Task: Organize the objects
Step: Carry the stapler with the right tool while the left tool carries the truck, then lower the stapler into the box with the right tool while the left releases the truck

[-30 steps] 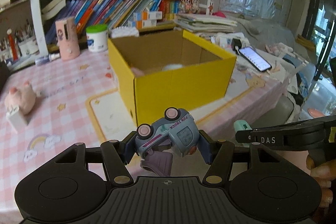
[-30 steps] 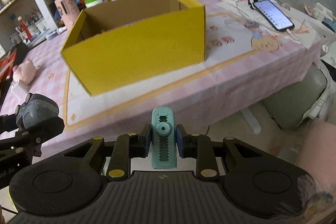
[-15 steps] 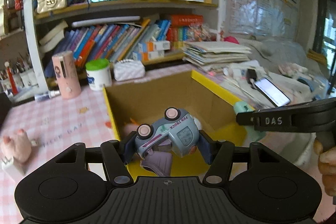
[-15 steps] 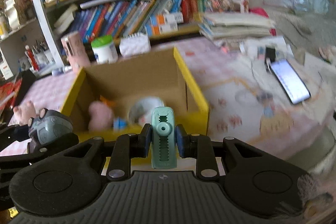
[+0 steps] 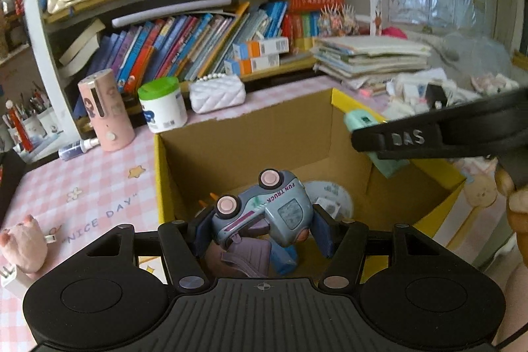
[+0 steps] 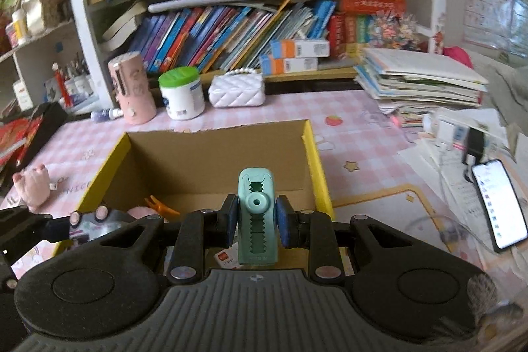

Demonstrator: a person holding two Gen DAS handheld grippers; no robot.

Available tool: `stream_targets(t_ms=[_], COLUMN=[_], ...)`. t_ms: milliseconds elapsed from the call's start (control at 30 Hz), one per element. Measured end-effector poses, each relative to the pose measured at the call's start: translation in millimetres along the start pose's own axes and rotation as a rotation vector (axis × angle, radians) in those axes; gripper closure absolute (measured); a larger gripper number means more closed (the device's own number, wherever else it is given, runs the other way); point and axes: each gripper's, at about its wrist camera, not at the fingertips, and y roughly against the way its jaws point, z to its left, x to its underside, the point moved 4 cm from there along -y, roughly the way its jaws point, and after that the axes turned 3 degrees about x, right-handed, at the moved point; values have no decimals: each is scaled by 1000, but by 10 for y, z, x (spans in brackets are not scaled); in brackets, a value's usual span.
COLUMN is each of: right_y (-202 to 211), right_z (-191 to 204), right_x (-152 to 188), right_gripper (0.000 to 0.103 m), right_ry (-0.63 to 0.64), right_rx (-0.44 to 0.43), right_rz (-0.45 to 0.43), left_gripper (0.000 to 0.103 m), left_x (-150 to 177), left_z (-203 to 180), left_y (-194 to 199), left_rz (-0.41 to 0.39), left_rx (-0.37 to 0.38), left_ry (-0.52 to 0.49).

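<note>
A yellow cardboard box (image 5: 158,174) stands open on the pink checked table; it also shows in the right wrist view (image 6: 316,160). My left gripper (image 5: 260,226) is shut on a blue-grey toy truck (image 5: 264,210), held over the box's near left part. My right gripper (image 6: 255,218) is shut on a mint-green clip-like item (image 6: 255,213), held above the box's near edge; it appears in the left wrist view (image 5: 366,134) at the right. Inside the box lie a round white disc (image 5: 330,197), an orange clip (image 6: 161,207) and a pink item (image 6: 138,213).
A pink plush pig (image 5: 23,246) lies left of the box. A pink cylinder (image 6: 132,88), a white jar with a green lid (image 6: 181,94) and a white quilted purse (image 6: 237,88) stand behind it. A phone (image 6: 498,203) and stacked papers (image 6: 422,81) lie to the right.
Both grippers have risen and moved forward, from below the table's front edge to above the open box. Each keeps its hold on its item.
</note>
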Motion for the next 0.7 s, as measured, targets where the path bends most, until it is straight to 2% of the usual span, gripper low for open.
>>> stream_targets(t_ms=[167,367,700], right_y=[-260,-550,-873], right_z=[74,139,246], right_x=[-18,-47,32], right_gripper=[80,80,80], right_ry=[58,121,188], right_rx=[-35,-61,-120], right_rz=[43,82,218], left_gripper=[43,42,42], left_x=[14,-5,25], left_z=[-33,-42,-8], left_y=[-170,-237,-269], left_rz=[41,52,88], left_rx=[-16,32,76], left_ry=[-27,-17,51])
